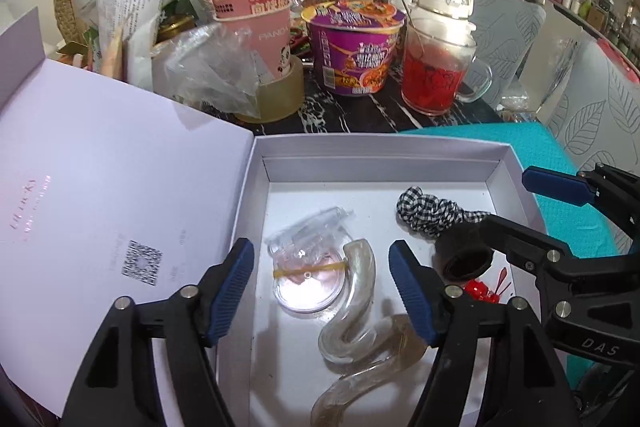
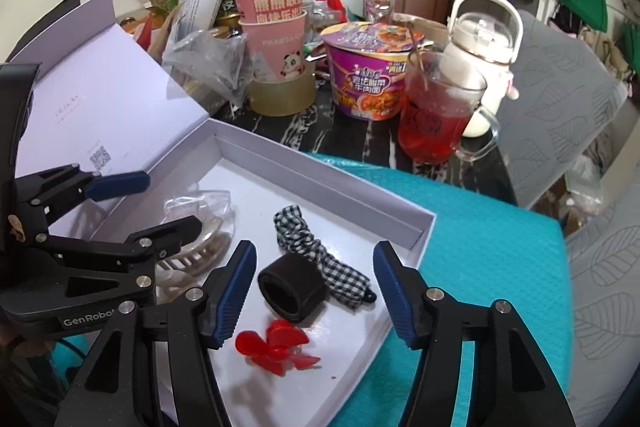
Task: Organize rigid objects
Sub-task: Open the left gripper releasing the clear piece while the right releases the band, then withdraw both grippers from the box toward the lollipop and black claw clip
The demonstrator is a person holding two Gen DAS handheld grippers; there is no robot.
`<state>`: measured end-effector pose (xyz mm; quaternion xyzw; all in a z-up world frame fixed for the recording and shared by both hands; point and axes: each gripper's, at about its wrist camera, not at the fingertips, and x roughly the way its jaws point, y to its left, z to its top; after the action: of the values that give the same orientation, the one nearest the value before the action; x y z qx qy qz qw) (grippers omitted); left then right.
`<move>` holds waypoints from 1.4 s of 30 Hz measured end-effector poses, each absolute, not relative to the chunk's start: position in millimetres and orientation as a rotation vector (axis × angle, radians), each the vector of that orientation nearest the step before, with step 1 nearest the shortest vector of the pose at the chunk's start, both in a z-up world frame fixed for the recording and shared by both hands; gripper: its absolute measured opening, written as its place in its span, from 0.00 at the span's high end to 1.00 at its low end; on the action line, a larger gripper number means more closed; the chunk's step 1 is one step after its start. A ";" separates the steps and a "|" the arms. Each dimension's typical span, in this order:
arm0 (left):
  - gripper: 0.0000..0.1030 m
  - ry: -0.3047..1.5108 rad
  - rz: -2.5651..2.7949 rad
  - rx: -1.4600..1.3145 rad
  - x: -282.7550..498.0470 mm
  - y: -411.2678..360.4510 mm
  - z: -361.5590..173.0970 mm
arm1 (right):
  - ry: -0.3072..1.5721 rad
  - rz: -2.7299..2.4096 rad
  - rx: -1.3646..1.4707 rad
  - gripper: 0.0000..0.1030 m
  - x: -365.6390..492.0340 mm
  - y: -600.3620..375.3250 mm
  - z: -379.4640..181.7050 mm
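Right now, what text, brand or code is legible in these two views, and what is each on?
"PANDA": lower pink paper cup.
"GenRobot", last letter cut off: left gripper body.
"DAS": right gripper body.
QR code, unreadable: open box lid.
Chinese characters on the upper pink cup, the purple noodle bowl and the folded printed sheet: too blurred to transcribe.

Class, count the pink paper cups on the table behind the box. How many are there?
2. One pink paper cup stands inside the tape roll; the second pink cup is nested in its top. More could be hidden inside the stack.
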<state>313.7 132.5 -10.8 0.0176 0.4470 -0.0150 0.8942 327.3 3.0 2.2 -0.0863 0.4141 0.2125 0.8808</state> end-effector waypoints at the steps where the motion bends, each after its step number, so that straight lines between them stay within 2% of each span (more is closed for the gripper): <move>1: 0.32 0.924 -0.032 0.032 312.9 132.9 -8.8 | 0.856 0.439 -0.185 0.41 325.9 2.7 4.3; 11: 0.32 0.902 -0.025 0.024 299.9 132.2 11.4 | 0.807 0.427 -0.163 0.41 309.4 -4.0 29.6; 19: 0.32 0.833 -0.022 0.023 270.0 126.1 50.7 | 0.750 0.421 -0.162 0.41 283.7 -13.7 62.8; 33: 0.32 0.706 0.002 0.047 191.2 105.8 120.4 | 0.632 0.442 -0.166 0.41 203.2 -35.0 123.3; 42: 0.32 0.665 -0.006 0.037 141.6 92.4 135.4 | 0.579 0.413 -0.164 0.41 145.3 -52.2 142.7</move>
<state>141.6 92.4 135.4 0.0179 0.3265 -0.0030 0.9450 145.3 -52.2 142.7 -0.0803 0.2832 0.2020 0.9341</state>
